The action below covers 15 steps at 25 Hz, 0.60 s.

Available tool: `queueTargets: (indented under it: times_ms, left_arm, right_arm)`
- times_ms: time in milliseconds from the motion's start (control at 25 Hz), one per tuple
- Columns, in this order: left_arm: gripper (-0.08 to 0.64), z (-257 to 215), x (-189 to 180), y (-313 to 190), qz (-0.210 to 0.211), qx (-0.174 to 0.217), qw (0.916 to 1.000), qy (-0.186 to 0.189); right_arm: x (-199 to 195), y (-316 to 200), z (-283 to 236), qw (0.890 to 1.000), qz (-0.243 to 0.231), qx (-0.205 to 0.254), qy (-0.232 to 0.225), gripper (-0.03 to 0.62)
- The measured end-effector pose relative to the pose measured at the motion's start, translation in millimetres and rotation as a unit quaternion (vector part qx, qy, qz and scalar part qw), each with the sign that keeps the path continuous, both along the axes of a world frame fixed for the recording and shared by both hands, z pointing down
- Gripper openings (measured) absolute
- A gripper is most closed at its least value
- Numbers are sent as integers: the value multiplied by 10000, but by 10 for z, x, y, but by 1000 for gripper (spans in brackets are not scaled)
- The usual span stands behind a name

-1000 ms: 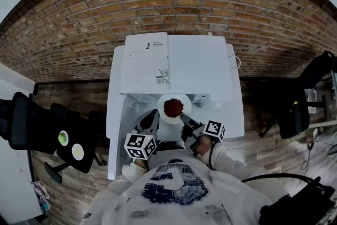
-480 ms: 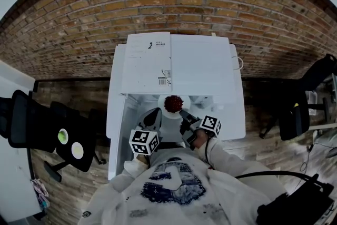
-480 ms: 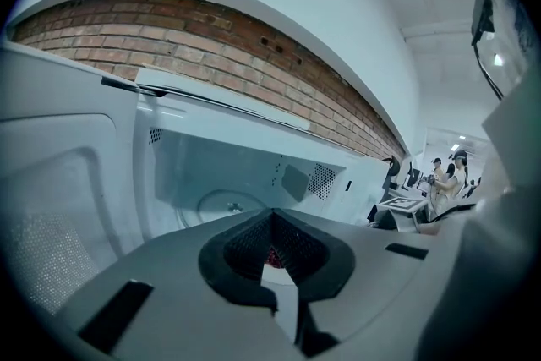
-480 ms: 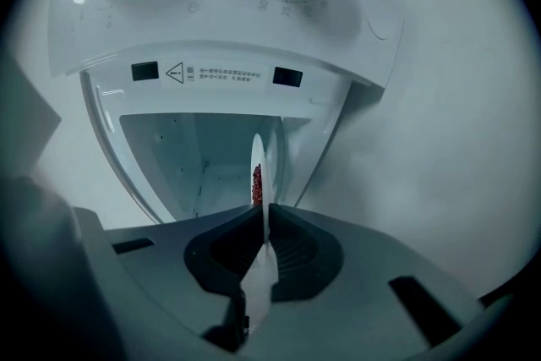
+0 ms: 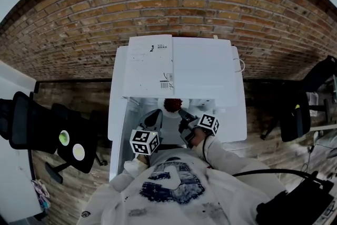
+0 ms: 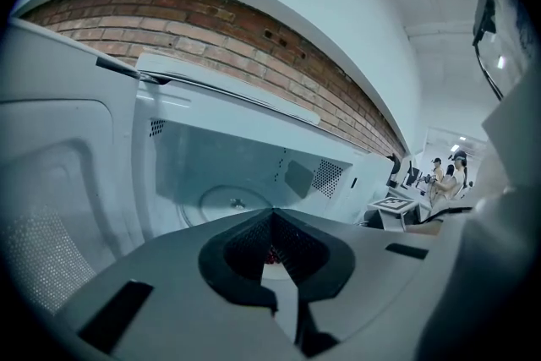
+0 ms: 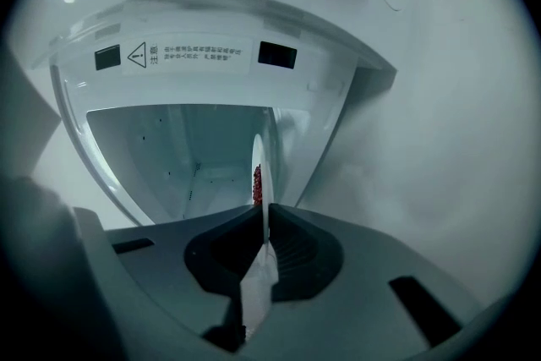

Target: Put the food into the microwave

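Pinching thin white plate (image 7: 260, 155), right gripper (image 7: 261, 213).

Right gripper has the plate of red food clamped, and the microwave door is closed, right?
No: the door is open. The left gripper view looks straight into the cavity, turntable visible. The right gripper does have the plate of red food clamped.

a white plate (image 7: 259, 155) heaped with red food (image 5: 171, 104) sat roughly level, half inside the mouth of the white microwave (image 5: 202, 66), whose door stood open leftward.
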<state>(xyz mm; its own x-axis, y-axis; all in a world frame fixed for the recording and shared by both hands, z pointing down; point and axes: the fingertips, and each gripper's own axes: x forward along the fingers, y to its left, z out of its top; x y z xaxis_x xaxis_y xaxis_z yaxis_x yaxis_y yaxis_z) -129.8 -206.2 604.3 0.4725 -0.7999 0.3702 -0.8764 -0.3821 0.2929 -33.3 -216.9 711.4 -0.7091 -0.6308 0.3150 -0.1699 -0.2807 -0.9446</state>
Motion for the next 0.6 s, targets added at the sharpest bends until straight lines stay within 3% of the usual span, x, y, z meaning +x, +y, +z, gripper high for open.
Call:
queueTargets:
  times_ms: [600]
  left_arm:
    - [8, -4, -10, -88, 96, -49, 9999, -42]
  right_arm:
    - [-39, -247, 113, 9998, 203, -59, 21, 21]
